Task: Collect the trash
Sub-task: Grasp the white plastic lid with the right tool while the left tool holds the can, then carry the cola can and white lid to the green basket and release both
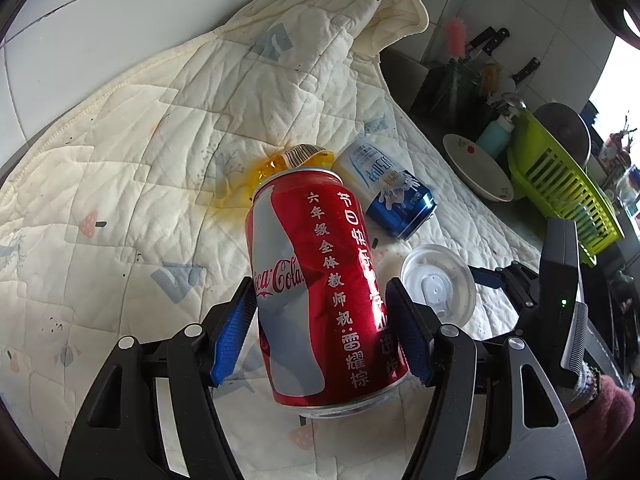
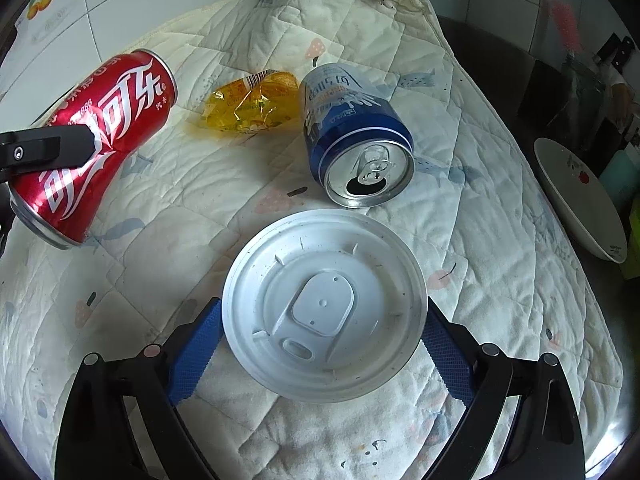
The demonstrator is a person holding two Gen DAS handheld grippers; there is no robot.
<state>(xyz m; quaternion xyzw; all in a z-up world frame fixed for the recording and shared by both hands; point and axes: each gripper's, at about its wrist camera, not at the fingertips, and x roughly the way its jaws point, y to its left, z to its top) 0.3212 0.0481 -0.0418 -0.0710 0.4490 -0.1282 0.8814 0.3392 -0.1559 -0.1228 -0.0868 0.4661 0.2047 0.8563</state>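
Observation:
My left gripper (image 1: 320,320) is shut on a red Coca-Cola can (image 1: 320,288) and holds it tilted above a cream quilted cloth (image 1: 140,160); the can also shows in the right wrist view (image 2: 96,140). My right gripper (image 2: 320,344) is shut on a white plastic cup lid (image 2: 324,312), its blue pads touching the rim on both sides; the lid also shows in the left wrist view (image 1: 438,284). A blue and white can (image 2: 352,136) lies on its side on the cloth. A crumpled yellow wrapper (image 2: 252,104) lies beside it.
A white plate (image 2: 580,208) lies at the right past the cloth's edge. A green dish rack (image 1: 560,184), a knife block (image 1: 452,88), a teal bottle (image 1: 496,136) and a pink brush (image 1: 456,36) stand on the dark counter. White tiled wall lies behind.

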